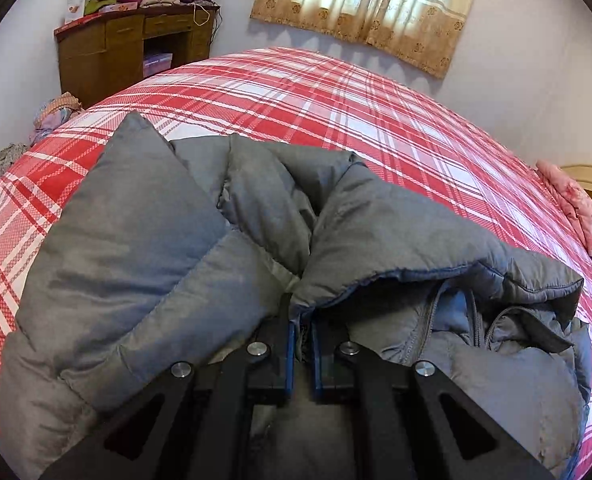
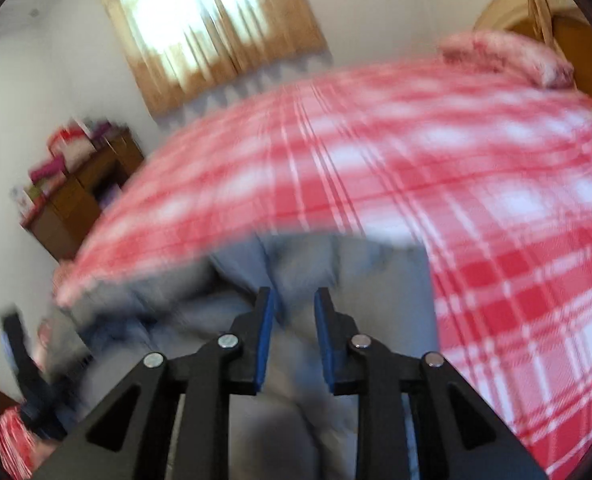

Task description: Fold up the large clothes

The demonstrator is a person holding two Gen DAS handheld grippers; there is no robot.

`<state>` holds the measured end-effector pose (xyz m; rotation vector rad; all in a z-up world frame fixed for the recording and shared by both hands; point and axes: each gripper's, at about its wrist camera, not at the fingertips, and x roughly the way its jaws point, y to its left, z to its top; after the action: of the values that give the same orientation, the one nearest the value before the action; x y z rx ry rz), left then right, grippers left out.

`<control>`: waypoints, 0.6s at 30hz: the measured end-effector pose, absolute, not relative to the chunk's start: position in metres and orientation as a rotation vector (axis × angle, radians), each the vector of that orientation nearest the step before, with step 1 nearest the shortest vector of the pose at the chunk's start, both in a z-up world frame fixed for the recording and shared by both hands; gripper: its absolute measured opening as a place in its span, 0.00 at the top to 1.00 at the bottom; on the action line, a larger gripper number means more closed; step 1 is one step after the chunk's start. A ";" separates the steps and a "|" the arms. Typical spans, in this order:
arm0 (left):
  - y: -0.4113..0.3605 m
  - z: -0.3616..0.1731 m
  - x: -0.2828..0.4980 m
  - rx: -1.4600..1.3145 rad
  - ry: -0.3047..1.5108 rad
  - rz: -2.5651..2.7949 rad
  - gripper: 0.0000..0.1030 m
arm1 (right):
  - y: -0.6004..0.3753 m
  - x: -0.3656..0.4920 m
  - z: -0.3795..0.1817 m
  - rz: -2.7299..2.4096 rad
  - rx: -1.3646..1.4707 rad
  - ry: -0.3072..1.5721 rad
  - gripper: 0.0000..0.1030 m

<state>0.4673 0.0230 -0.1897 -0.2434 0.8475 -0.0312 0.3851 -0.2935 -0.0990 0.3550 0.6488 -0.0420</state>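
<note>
- One grey padded jacket lies bunched on the bed with the red plaid cover, at the near edge, a sleeve or panel folded up toward the far side
- It looks soft, puffy and light for its bulk; the filling should spring back, so a fold will likely need pressing flat to stay
- The shell looks smooth and possibly slippery, so thin single layers may slide out of the jaws; seams, hems and the zip edge would give a firmer hold
- The left gripper has its jaws clenched on a fold of the jacket's edge, near the dark blue lining trim
- The right gripper hovers over the grey fabric with its jaws released, a clear gap between the blue pads; that view is blurred, so contact cannot be told
- Counted: one jacket, two grippers, one bed, one pink pillow at the head end, one wooden desk piled with clothes, one curtain
</note>
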 end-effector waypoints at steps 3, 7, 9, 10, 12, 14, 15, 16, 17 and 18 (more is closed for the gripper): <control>0.023 -0.189 0.466 -0.228 0.849 -0.025 0.93 | -0.277 0.423 -0.092 -0.035 0.368 0.677 0.75; 0.023 -0.189 0.466 -0.221 0.856 -0.028 0.93 | -0.252 0.458 -0.140 -0.061 0.338 0.865 0.75; 0.025 -0.187 0.466 -0.227 0.866 -0.047 0.93 | -0.250 0.455 -0.169 -0.075 0.331 0.950 0.77; 0.025 -0.186 0.466 -0.221 0.876 -0.058 0.93 | -0.249 0.450 -0.177 -0.063 0.328 0.939 0.78; 0.024 -0.178 0.460 -0.180 0.904 -0.088 0.93 | -0.247 0.442 -0.180 -0.051 0.290 0.895 0.80; 0.026 -0.168 0.447 -0.129 0.917 -0.110 0.93 | -0.248 0.438 -0.183 -0.043 0.287 0.876 0.80; 0.029 -0.162 0.438 -0.107 0.919 -0.119 0.93 | -0.249 0.438 -0.183 -0.043 0.283 0.872 0.80; 0.032 -0.156 0.428 -0.093 0.925 -0.132 0.93 | -0.249 0.439 -0.183 -0.043 0.279 0.870 0.80; 0.035 -0.153 0.422 -0.086 0.932 -0.145 0.93 | -0.250 0.438 -0.183 -0.042 0.278 0.866 0.80; 0.039 -0.148 0.414 -0.075 0.949 -0.152 0.93 | -0.252 0.437 -0.184 -0.037 0.286 0.861 0.80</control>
<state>0.4143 0.0394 -0.1484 -0.0750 0.9493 -0.1520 0.4368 -0.2517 -0.1837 0.2857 0.8611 -0.0373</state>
